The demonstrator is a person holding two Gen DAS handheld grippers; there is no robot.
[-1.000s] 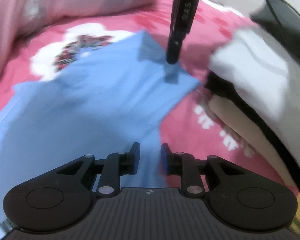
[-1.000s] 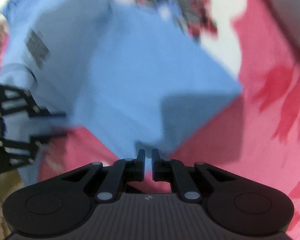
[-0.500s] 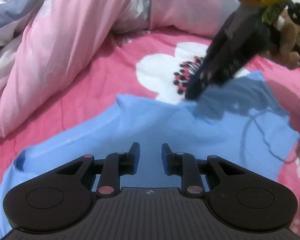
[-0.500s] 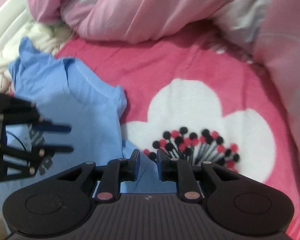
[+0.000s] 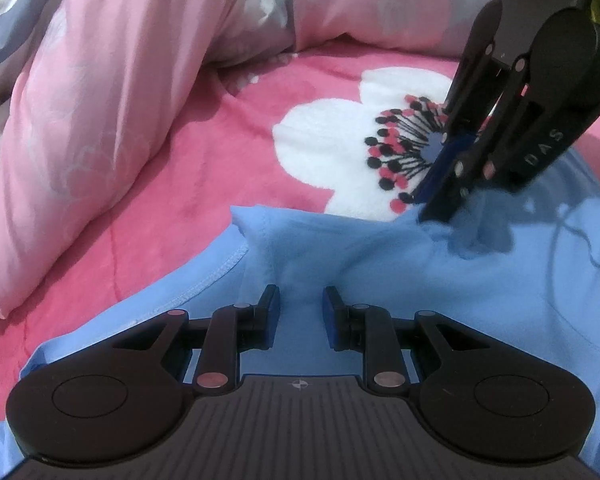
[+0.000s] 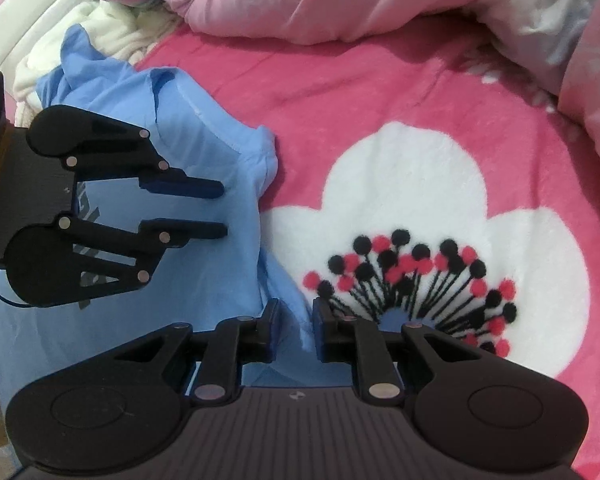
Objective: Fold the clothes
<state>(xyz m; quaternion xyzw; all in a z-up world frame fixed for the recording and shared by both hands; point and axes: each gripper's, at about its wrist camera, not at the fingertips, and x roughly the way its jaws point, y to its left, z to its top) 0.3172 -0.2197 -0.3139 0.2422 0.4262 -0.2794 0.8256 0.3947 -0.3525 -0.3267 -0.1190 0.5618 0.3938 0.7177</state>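
Two claws: left claw [image 5: 299, 306] jaws parted over one light-blue cotton T-shirt [image 5: 380, 264], a ridge of it between them; right claw [image 6: 293, 320] parted, straddling its raised edge. Shirt lies on one pink fleece flower-print blanket [image 6: 380, 112] on the bed, beside one bunched pink quilt [image 5: 100, 100]; shirt's lower part cut off, chest print [image 6: 86, 204] hidden by left claw.

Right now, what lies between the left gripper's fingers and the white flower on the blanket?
Only blue shirt fabric, then a short strip of pink blanket before the flower. The left wrist view shows it.

Showing: two grippers [image 5: 300, 304] [image 5: 434, 210], one blue shirt [image 5: 400, 280], one pink flowered blanket [image 5: 228, 136], one pink quilt [image 5: 84, 80], one cream garment [image 6: 112, 28].
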